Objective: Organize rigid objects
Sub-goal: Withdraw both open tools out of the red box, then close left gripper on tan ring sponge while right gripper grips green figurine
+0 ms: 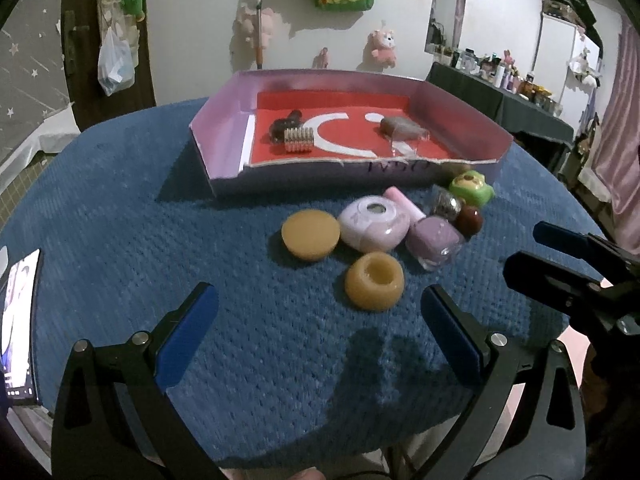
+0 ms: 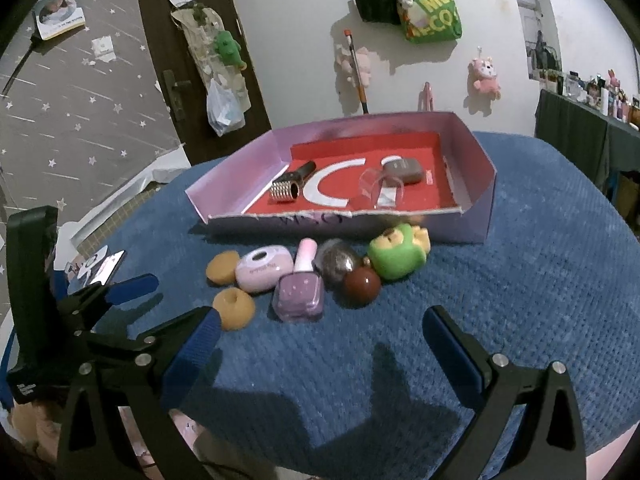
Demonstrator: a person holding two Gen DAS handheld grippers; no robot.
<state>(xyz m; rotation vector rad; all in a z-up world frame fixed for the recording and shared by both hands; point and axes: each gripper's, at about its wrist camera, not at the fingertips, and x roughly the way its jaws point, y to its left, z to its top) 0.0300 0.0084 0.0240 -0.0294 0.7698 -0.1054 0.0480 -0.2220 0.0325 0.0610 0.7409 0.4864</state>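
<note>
Gaping wide, both grippers' fingers [image 1: 192,320] [image 2: 448,344] hold nothing.

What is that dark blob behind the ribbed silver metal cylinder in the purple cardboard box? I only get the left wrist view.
Observer: In the right wrist view it is a black tube lying on its side beside the ribbed silver metal cylinder.
Operator: And the other tongs at my right edge, are they holding anything?
Observer: No. The right tongs are open and empty, over the blue knitted cloth.
</note>
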